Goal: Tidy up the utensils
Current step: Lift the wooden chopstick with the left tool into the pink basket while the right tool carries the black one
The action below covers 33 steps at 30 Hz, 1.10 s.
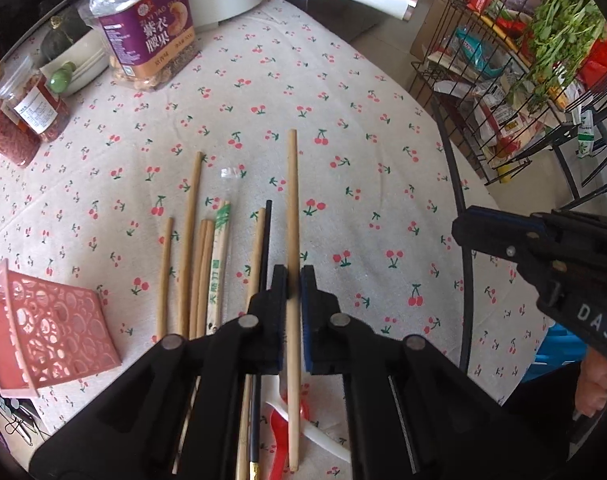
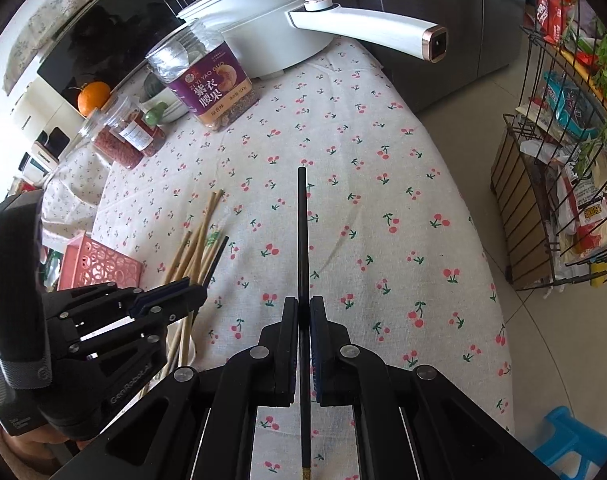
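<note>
My left gripper [image 1: 293, 276] is shut on a long wooden chopstick [image 1: 292, 200] that points away over the cherry-print tablecloth. Several more wooden chopsticks [image 1: 191, 248], a paper-wrapped pair [image 1: 219, 248] and a black chopstick [image 1: 266, 240] lie beside it on the left. My right gripper [image 2: 303, 306] is shut on another black chopstick [image 2: 302, 232], held above the cloth. The left gripper also shows in the right wrist view [image 2: 171, 294], over the pile of chopsticks [image 2: 195, 248]. A pink perforated basket [image 1: 43, 328] lies on its side at the left.
A cashew jar [image 1: 143, 28], two jars of red contents [image 1: 19, 120], a white bowl [image 1: 83, 60] and a white electric pot [image 2: 271, 20] stand at the back. A red and a white spoon [image 1: 287, 424] lie under my left gripper. A wire rack [image 1: 523, 80] stands right.
</note>
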### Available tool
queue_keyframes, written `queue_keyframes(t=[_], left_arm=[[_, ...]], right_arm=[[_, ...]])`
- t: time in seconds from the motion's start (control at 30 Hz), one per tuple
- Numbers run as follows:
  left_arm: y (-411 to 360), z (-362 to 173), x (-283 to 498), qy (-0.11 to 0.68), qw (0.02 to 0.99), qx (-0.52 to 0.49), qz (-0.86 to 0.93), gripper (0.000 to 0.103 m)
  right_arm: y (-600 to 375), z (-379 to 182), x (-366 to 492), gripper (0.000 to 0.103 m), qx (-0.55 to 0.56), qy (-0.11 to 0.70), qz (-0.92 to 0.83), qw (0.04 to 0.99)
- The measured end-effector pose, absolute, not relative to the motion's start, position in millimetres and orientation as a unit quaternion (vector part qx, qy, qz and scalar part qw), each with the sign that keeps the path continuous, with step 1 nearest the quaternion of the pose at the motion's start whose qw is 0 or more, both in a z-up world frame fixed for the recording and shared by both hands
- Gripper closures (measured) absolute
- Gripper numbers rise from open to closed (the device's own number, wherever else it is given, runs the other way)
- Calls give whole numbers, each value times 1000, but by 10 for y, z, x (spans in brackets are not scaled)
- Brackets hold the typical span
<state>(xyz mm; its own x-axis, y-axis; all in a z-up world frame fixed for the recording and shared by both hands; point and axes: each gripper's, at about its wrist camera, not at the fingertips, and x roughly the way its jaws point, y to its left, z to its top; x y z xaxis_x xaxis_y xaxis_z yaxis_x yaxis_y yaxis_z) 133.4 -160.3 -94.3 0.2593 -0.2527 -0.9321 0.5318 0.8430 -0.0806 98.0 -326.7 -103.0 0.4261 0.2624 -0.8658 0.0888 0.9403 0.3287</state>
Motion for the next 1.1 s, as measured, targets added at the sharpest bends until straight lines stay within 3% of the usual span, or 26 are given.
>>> queue_keyframes(t=[0.33, 1.1], left_arm=[[-1012, -302, 890, 462, 845, 94, -252, 96], [-57, 422, 380, 252, 943, -19, -217, 96]], right_arm=[[-2931, -523, 711, 97, 116, 463, 73, 875], [-2352, 253, 400, 98, 64, 319, 134, 936]])
